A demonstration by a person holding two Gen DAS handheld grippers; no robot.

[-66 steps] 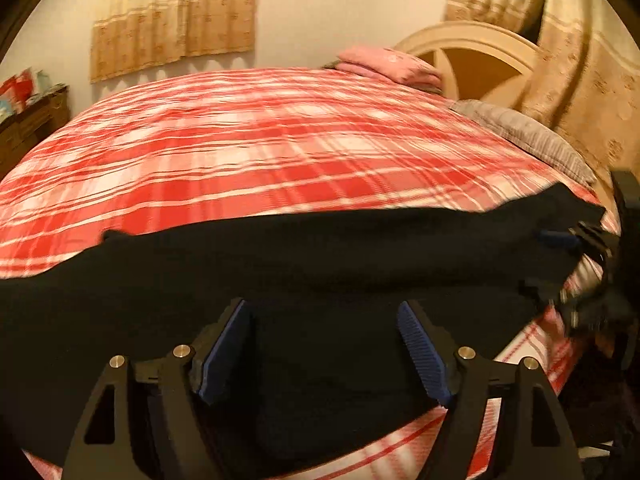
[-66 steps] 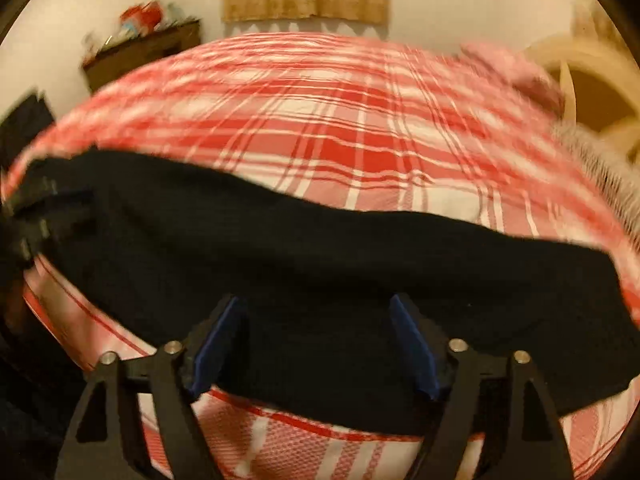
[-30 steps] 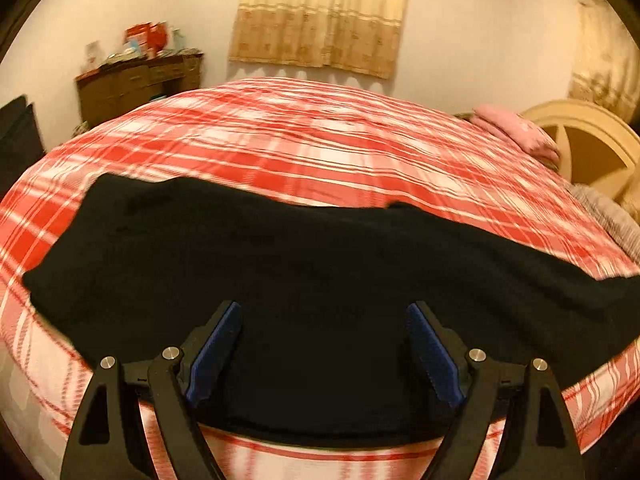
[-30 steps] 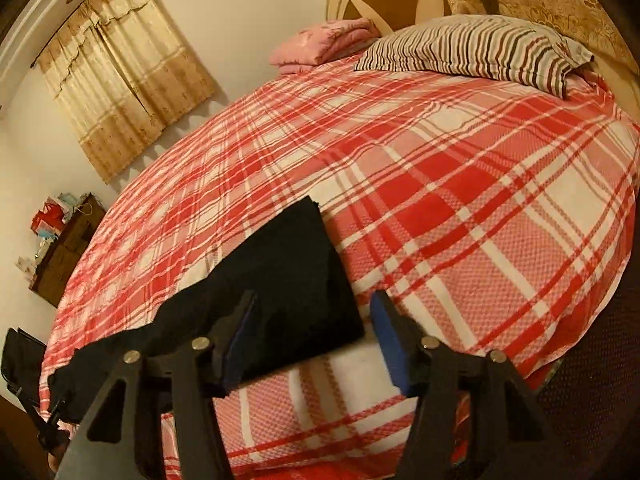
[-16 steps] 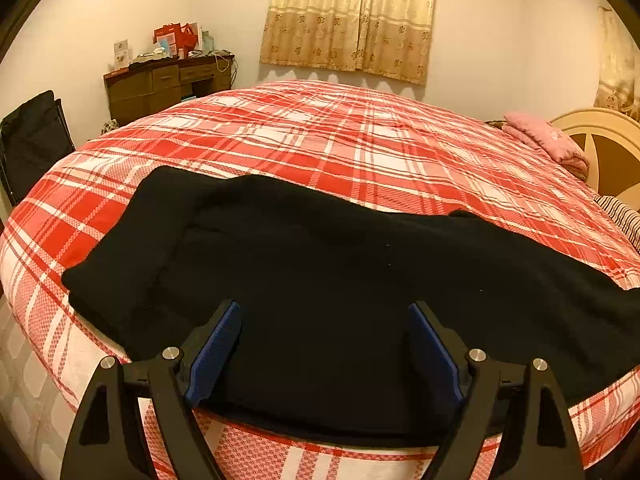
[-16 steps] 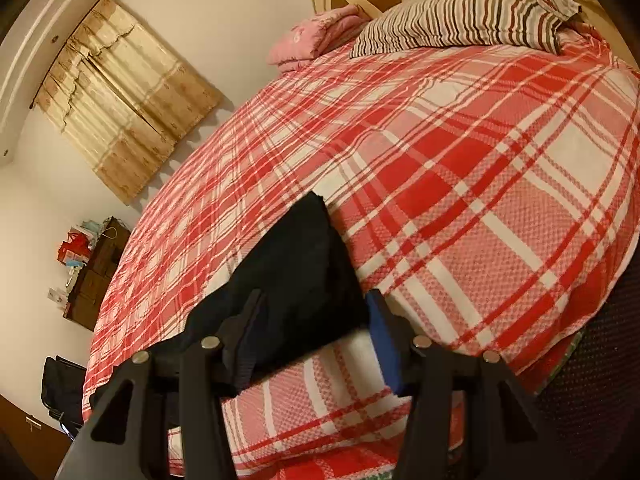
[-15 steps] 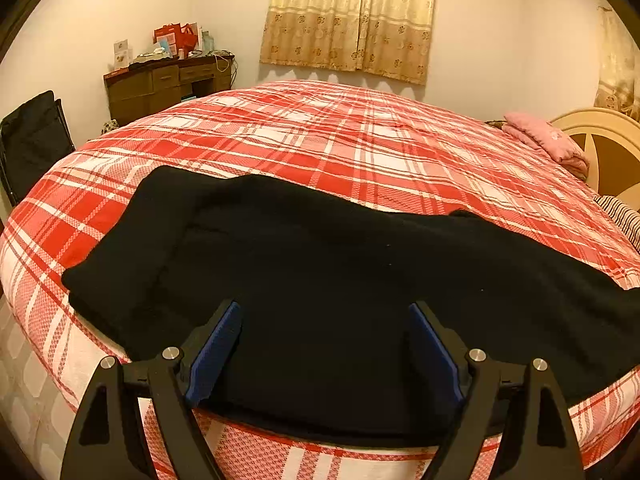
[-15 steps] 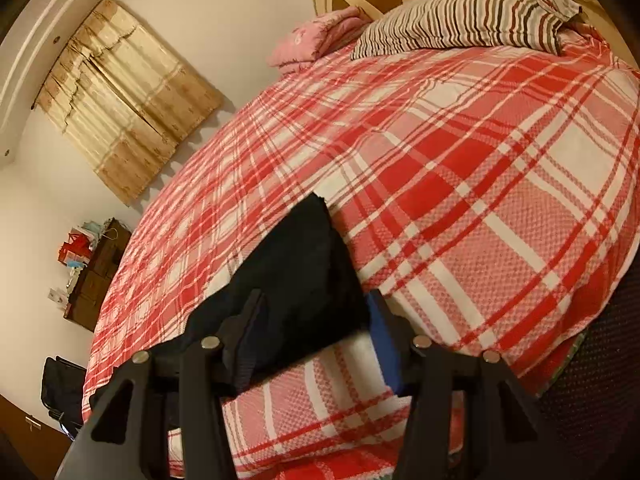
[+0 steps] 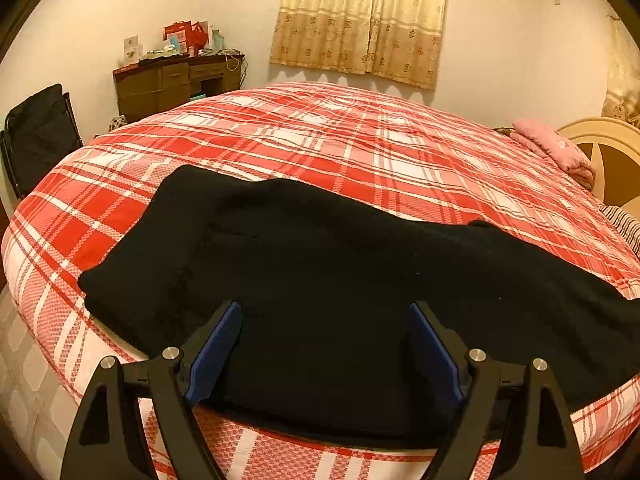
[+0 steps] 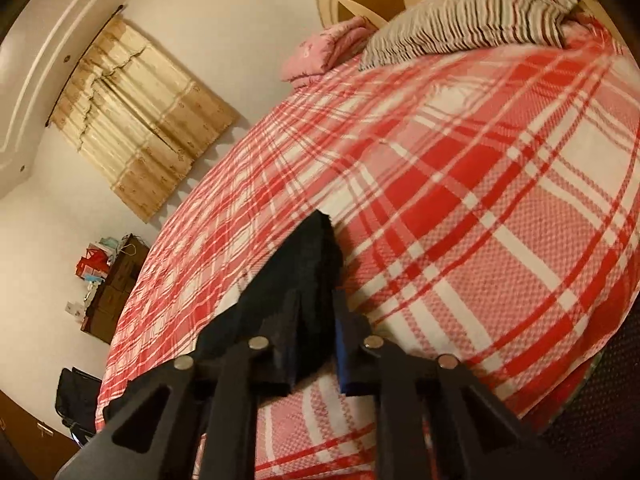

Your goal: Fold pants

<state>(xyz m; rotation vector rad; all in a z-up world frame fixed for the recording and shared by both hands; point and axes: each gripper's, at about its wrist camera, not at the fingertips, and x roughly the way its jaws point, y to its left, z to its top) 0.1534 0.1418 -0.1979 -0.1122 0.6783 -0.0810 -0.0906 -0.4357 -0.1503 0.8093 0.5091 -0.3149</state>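
Black pants (image 9: 328, 280) lie flat across the near side of a bed with a red plaid cover (image 9: 360, 152). My left gripper (image 9: 324, 348) is open, its blue-padded fingers spread over the near edge of the pants, holding nothing. In the right wrist view my right gripper (image 10: 316, 328) has its jaws closed in on the end of the pants (image 10: 308, 264), gripping the cloth near the bed's front edge. That end lifts slightly off the plaid cover (image 10: 480, 208).
A pink folded blanket (image 9: 552, 148) and a striped pillow (image 10: 468, 20) lie by the cream headboard (image 9: 608, 152). A wooden dresser (image 9: 176, 84) with clutter and a black chair (image 9: 36, 132) stand left of the bed. Curtains (image 9: 360, 20) hang on the far wall.
My right gripper has closed from open onto the end of the pants and tilted. My left gripper stays open and has drifted slightly, showing more of the pants' left end.
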